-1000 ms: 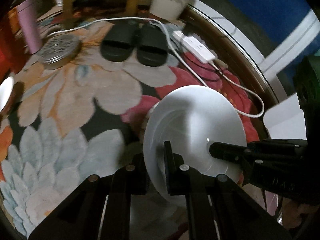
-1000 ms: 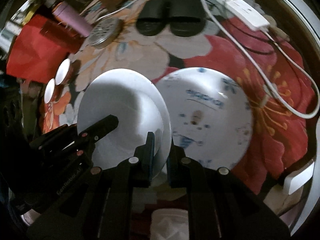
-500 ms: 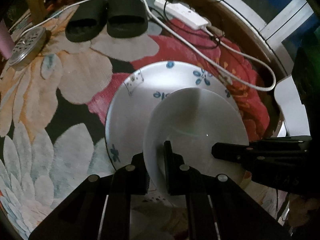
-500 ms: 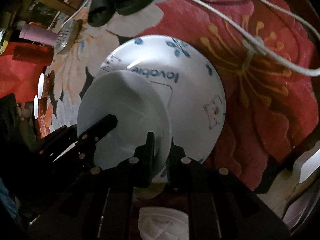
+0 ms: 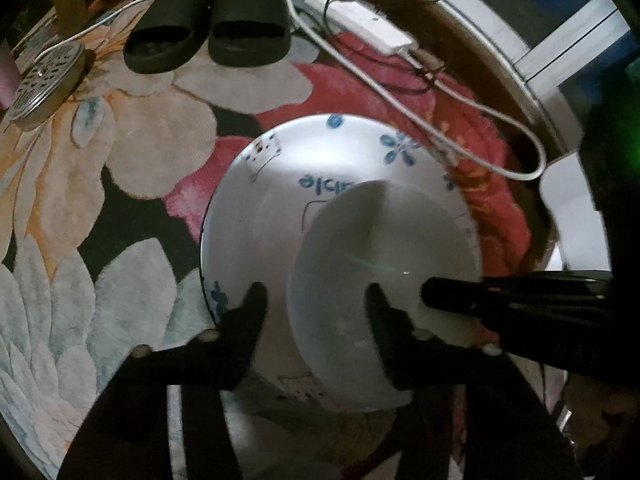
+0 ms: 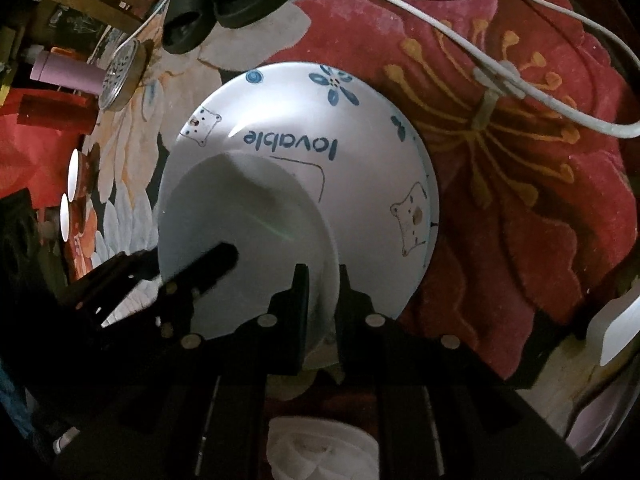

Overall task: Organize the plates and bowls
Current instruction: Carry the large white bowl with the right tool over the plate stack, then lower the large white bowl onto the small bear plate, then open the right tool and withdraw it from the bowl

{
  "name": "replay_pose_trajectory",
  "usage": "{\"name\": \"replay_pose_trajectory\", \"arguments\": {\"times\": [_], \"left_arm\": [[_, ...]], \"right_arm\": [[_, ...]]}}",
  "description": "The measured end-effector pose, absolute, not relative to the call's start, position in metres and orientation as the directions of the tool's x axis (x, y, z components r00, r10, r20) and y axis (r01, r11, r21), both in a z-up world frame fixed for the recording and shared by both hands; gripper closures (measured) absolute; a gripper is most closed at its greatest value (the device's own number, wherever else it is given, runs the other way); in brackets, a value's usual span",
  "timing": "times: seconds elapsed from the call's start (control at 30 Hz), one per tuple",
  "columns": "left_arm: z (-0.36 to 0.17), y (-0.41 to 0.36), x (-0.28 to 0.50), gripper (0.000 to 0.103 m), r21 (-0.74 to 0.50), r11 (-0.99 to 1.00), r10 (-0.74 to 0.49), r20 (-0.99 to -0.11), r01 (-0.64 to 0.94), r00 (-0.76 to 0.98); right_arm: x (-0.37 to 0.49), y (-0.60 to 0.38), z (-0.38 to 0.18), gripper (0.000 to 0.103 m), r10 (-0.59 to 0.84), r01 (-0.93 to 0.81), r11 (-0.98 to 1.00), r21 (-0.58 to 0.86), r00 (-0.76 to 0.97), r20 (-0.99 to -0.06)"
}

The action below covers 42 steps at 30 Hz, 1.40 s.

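Observation:
A plain white plate (image 5: 384,240) sits over a larger white plate with blue flowers and bear drawings (image 5: 280,184), which lies on the floral rug. My left gripper (image 5: 316,306) is opening. Its fingers stand either side of the plain plate's near rim, and the left finger is clear of it. From the right, my right gripper (image 5: 440,292) reaches onto the same plate. In the right wrist view my right gripper (image 6: 323,280) is shut on the plain plate's (image 6: 240,216) rim, over the patterned plate (image 6: 360,152). Whether the two plates touch I cannot tell.
Black slippers (image 5: 208,36), a white power strip (image 5: 360,28) and its cable (image 5: 400,96) lie beyond the plates. A round perforated metal lid (image 5: 44,80) sits far left. A pink bottle (image 6: 64,72) and two cups (image 6: 72,176) stand at the left edge.
Both grippers came down with the plain plate until it covered the patterned plate. The left gripper's jaws, shut on the rim before, now stand apart.

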<state>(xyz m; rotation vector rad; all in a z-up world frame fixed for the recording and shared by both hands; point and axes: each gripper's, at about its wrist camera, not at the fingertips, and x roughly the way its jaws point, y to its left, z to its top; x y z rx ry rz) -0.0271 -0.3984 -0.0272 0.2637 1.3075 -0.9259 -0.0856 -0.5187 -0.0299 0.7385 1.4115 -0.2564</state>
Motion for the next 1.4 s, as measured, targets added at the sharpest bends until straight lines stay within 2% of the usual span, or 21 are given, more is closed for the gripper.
{"name": "replay_pose_trajectory", "arguments": {"times": [0.17,0.2,0.23,0.3,0.37,0.5,0.7,1.4], "left_arm": [[-0.006,-0.387,-0.028,0.012,-0.338,0.619,-0.473,-0.881,0.709,-0.008],[-0.002,-0.383,-0.028,0.005,-0.34,0.617,-0.483,-0.875,0.709,0.0],[0.003,-0.379,-0.027,0.004,-0.339,0.621,-0.493,-0.87,0.707,0.016],[0.009,-0.37,-0.024,0.003,-0.335,0.632,-0.504,-0.862,0.699,0.042],[0.012,-0.362,-0.019,0.001,-0.331,0.65,-0.507,-0.86,0.684,0.065],[0.011,-0.343,-0.008,0.001,-0.308,0.701,-0.489,-0.864,0.643,0.12],[0.004,-0.313,0.009,0.001,-0.305,0.76,-0.467,-0.871,0.573,0.155],[-0.006,-0.245,0.028,0.001,-0.288,0.825,-0.426,-0.882,0.486,0.201]], "right_arm": [[-0.084,-0.518,-0.015,0.087,0.204,0.551,0.79,0.268,0.176,-0.963],[-0.084,-0.518,-0.011,0.077,0.188,0.546,0.797,0.258,0.182,-0.965],[-0.084,-0.517,-0.008,0.068,0.177,0.544,0.801,0.252,0.187,-0.966],[-0.084,-0.516,0.002,0.029,0.145,0.536,0.808,0.244,0.22,-0.965],[-0.081,-0.513,0.011,0.017,0.115,0.519,0.824,0.228,0.242,-0.963],[-0.07,-0.503,0.02,0.005,0.044,0.481,0.862,0.162,0.247,-0.968],[-0.064,-0.49,0.02,0.004,0.033,0.472,0.869,0.15,0.249,-0.968],[-0.045,-0.446,0.021,0.004,0.01,0.415,0.902,0.12,0.258,-0.966]]}}
